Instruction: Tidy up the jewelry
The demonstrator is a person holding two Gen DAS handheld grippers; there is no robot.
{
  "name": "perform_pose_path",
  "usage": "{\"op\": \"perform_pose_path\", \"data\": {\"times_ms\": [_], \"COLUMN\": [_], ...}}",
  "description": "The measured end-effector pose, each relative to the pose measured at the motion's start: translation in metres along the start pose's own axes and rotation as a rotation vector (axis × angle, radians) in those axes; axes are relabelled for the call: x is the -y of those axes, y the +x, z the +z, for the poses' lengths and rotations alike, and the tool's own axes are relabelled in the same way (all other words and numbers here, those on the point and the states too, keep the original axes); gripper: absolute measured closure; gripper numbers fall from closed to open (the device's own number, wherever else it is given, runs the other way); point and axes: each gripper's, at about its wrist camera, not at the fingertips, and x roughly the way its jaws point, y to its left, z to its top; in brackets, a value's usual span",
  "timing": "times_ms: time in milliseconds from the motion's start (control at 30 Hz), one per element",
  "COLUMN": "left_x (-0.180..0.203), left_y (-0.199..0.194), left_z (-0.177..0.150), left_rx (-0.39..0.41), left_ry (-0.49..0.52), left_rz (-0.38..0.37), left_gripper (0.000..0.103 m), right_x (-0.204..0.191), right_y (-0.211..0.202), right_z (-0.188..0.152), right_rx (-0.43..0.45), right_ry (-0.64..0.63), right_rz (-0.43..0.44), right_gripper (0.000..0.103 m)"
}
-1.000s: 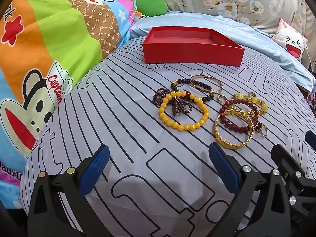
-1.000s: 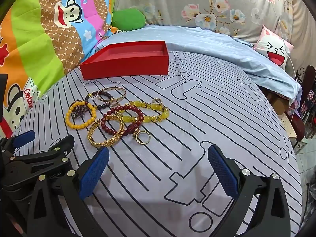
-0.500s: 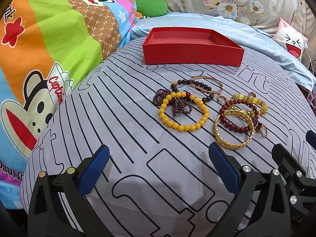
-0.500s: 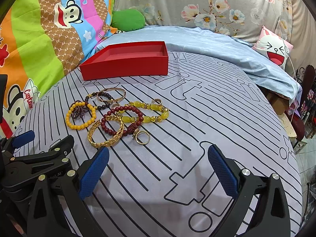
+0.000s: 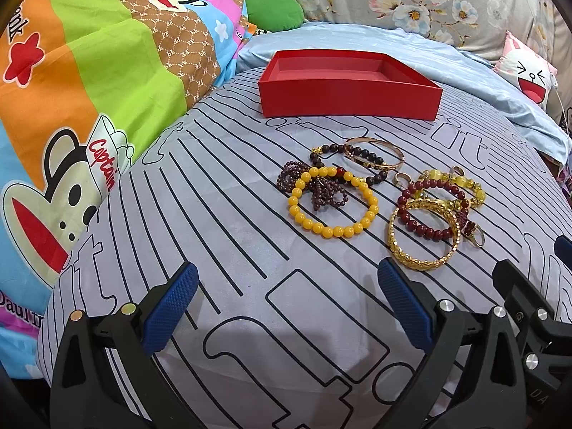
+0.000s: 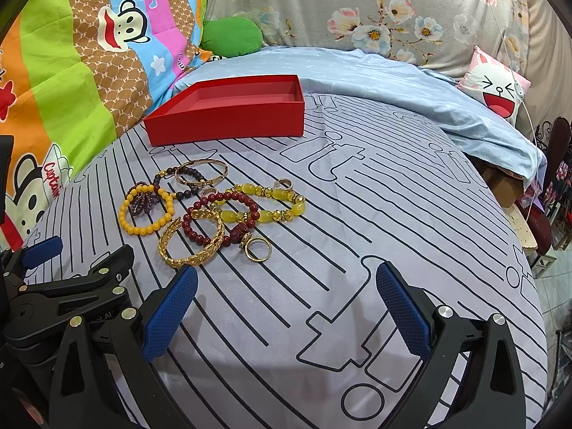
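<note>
Jewelry lies in a loose cluster on the grey line-printed bed sheet (image 5: 221, 236), spread left to right in front of the empty red box (image 5: 348, 96). The box's long axis runs across the bed. Yellow bead bracelet (image 5: 334, 203) lies flat; gold bangle (image 5: 423, 236) overlaps the dark red bead bracelet (image 5: 429, 207). Left gripper (image 5: 286, 307) and right gripper (image 6: 286, 307): jaws wide, empty, short of the cluster. Cartoon quilt (image 5: 71, 82) left, floral cushions behind.

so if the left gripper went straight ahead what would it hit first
Probably the yellow bead bracelet, lying on the striped bedsheet in line with the open left gripper; the sheet itself may come first, depth is unclear.
</note>
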Motion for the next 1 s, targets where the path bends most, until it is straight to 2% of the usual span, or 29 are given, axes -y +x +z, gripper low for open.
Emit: {"op": "perform_pose_path", "data": {"times_ms": [1000], "left_x": [-0.0037], "left_y": [-0.0015], "left_z": [0.0048], "left_rx": [-0.002], "left_ry": [0.004], "left_rz": [0.009], "left_gripper": [0.007], "right_x": [-0.0017], "right_y": [0.0029], "right_z": [-0.0014], "right_rx": [0.001], "right_ry": [0.001], "right_rz": [-0.002], "right_gripper": [0.006]}}
